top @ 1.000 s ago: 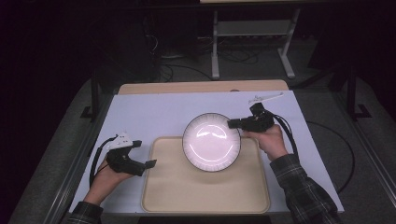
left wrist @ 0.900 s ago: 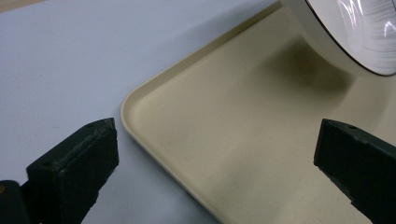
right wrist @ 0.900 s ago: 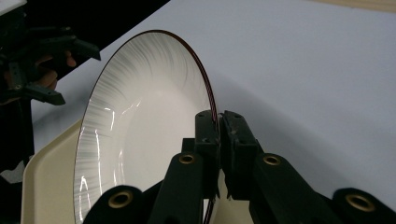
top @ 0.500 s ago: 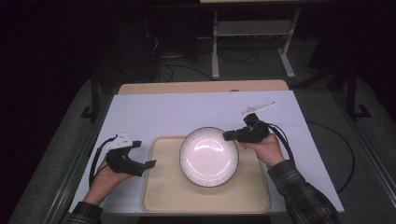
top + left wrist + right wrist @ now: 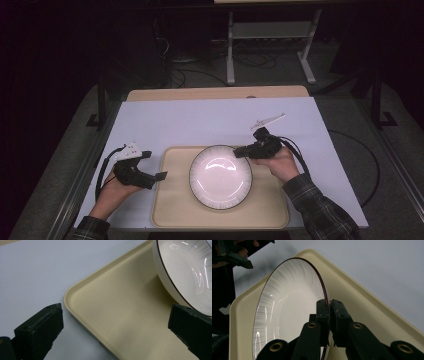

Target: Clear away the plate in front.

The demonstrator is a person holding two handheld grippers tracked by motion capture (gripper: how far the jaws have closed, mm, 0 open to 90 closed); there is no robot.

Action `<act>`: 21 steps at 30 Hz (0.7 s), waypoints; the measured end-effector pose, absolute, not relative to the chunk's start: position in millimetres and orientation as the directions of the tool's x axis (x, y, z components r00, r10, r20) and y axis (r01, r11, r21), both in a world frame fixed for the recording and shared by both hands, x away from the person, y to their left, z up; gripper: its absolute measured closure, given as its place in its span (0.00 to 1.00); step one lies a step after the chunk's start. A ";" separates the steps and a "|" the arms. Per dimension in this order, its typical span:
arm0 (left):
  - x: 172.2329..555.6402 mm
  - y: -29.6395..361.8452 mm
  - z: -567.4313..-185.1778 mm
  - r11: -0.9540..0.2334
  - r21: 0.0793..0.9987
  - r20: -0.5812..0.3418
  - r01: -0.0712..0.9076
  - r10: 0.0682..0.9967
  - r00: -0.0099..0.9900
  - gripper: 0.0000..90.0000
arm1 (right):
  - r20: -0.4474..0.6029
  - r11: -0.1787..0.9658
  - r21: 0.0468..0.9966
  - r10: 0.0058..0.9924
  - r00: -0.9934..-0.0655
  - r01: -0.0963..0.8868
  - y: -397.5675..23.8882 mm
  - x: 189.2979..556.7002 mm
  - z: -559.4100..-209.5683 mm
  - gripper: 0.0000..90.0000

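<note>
We pinch the plate [image 5: 220,176] rim with right gripper [image 5: 241,151] fingers clamped over tray [image 5: 175,220]; thin edge grip may slip, left gripper [image 5: 159,176] fingers wide open, empty.

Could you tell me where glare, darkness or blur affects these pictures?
High view: the room behind the table is almost black, and the white plate glows with a curved highlight. Left gripper view: the near black jaws are soft, the tray is evenly lit, and bright streaks mark the plate's inside. Right gripper view: reflections streak the plate's lower left, and the right gripper is sharp.
</note>
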State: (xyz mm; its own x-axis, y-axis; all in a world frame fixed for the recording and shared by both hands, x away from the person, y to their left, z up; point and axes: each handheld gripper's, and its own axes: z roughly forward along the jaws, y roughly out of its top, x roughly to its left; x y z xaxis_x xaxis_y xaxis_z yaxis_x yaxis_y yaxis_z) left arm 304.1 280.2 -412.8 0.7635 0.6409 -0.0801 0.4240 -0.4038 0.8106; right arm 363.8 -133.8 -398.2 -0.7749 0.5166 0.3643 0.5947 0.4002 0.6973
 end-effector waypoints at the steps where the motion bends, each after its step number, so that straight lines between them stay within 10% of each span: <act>1: 304.1 280.1 -412.9 -0.403 0.811 -0.081 0.425 0.641 0.763 0.00 | 0.369 0.401 0.695 0.513 -0.775 0.596 -132.8 363.6 -399.0 0.94; 21: 305.0 277.9 -414.5 -0.414 0.806 -0.082 0.424 0.631 0.772 0.00 | 0.361 0.439 0.662 0.524 -0.772 0.607 -121.7 372.6 -416.6 0.95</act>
State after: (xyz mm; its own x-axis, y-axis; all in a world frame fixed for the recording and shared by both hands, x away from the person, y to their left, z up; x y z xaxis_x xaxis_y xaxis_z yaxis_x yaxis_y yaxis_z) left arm 305.0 277.9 -414.5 0.7718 0.6305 -0.0819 0.4236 -0.4139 0.8058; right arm 372.6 -121.7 -416.6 -0.7717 0.5239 0.3605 0.6075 0.4393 0.6618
